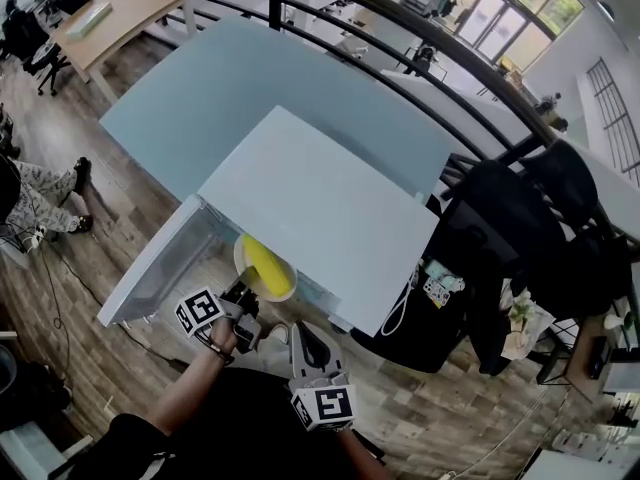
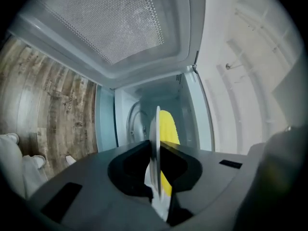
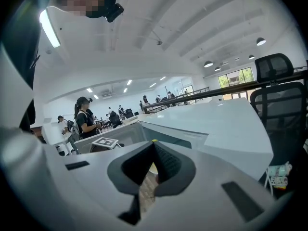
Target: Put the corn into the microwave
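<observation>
The left tongs (image 2: 154, 146) pinch the rim of a white plate (image 2: 156, 124), seen edge-on. The corn (image 2: 168, 126) lies on the plate just beyond their tips, at the open microwave's (image 1: 320, 208) mouth. The right tongs (image 3: 154, 144), just beside the left, are closed on nothing.

corn (image 1: 264, 264) on plate (image 1: 240, 259), plate before microwave (image 1: 330, 208)

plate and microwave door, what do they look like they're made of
Plate: thin white rim, smooth and slightly glossy, probably ceramic or melamine; the look does not settle which. Microwave door: white frame with an even sheen, likely painted metal or plastic, around a window backed by fine perforated mesh, which looks metallic.
</observation>
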Action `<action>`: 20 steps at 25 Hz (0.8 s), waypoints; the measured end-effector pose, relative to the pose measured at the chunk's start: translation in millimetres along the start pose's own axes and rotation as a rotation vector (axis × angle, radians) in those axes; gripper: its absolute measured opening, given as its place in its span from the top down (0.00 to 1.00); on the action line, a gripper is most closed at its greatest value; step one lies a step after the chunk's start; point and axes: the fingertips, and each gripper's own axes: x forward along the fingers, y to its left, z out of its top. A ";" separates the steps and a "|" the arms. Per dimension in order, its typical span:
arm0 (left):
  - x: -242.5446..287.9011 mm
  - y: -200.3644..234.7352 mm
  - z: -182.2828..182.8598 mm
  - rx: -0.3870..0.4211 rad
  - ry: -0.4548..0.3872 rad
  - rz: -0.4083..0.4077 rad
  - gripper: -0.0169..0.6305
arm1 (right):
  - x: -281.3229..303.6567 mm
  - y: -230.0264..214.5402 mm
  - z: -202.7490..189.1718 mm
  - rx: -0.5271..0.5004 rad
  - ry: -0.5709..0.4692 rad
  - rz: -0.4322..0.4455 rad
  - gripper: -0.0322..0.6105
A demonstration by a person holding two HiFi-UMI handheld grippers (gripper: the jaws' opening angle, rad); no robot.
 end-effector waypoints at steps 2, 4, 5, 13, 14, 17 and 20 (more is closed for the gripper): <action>5.5 6.1 0.6 0.005 -0.005 0.015 0.92 | 2.8 -0.2 -1.6 -0.001 0.007 0.010 0.94; 10.7 11.3 0.3 0.005 -0.006 0.029 0.92 | 5.0 -0.2 -3.0 -0.004 0.013 0.020 0.94; 14.0 13.3 0.5 0.005 -0.005 0.034 0.92 | 6.3 -0.4 -3.8 -0.004 0.014 0.023 0.94; 36.4 27.6 9.2 -0.024 -0.019 0.054 0.92 | 11.5 4.3 -9.1 -0.003 0.050 0.037 0.94; 39.3 28.9 11.0 -0.028 -0.024 0.056 0.92 | 12.0 3.8 -9.8 -0.003 0.052 0.037 0.94; 48.4 32.0 16.5 -0.032 -0.038 0.065 0.92 | 13.9 1.3 -10.6 -0.004 0.059 0.030 0.94; 54.9 34.9 20.0 -0.037 -0.051 0.072 0.92 | 13.9 -0.1 -12.2 0.000 0.064 0.022 0.94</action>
